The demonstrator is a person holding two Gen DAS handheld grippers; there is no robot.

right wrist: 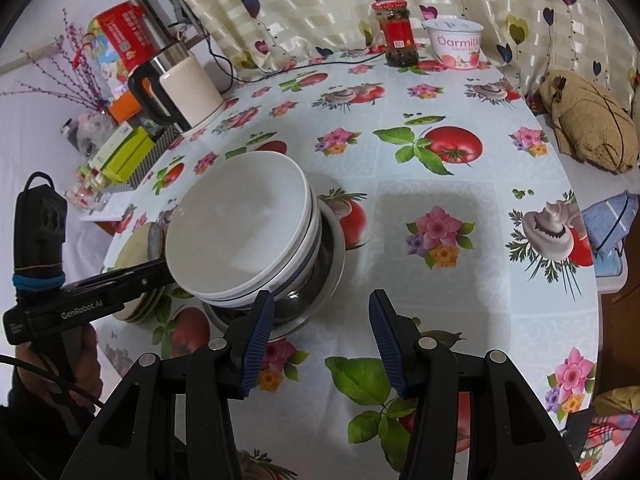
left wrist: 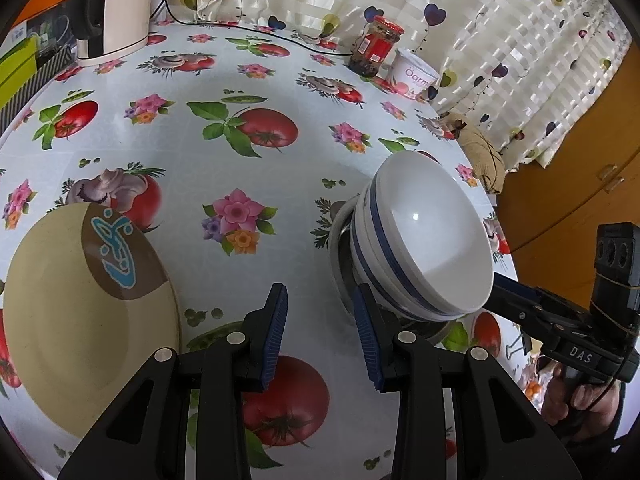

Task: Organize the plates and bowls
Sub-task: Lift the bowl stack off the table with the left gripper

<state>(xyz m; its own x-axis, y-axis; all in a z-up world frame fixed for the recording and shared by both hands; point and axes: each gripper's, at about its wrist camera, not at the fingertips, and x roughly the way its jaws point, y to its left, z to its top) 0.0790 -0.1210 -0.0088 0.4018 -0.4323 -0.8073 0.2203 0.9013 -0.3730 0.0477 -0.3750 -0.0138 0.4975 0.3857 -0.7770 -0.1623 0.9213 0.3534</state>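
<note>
Several white bowls with blue stripes [left wrist: 424,240] [right wrist: 240,228] are stacked, leaning, inside a metal bowl [left wrist: 340,276] [right wrist: 326,276] on the flowered tablecloth. Cream plates [left wrist: 80,320] [right wrist: 134,250] with a brown and blue mark lie to the left of it. My left gripper [left wrist: 320,332] [right wrist: 160,272] is open over bare cloth between the plates and the bowls, its right finger close to the metal bowl. My right gripper [right wrist: 320,336] [left wrist: 504,286] is open too, nothing between its pads, its left finger just in front of the metal bowl. In each view the bowl stack hides the other gripper's tips.
At the table's back stand a white kettle [left wrist: 120,8] [right wrist: 180,84] with its cable, a red-lidded jar [left wrist: 376,46] [right wrist: 398,36] and a yoghurt tub [left wrist: 414,74] [right wrist: 456,44]. A brown cloth bundle [right wrist: 588,124] lies off the right edge. A wooden cabinet [left wrist: 580,160] stands beyond.
</note>
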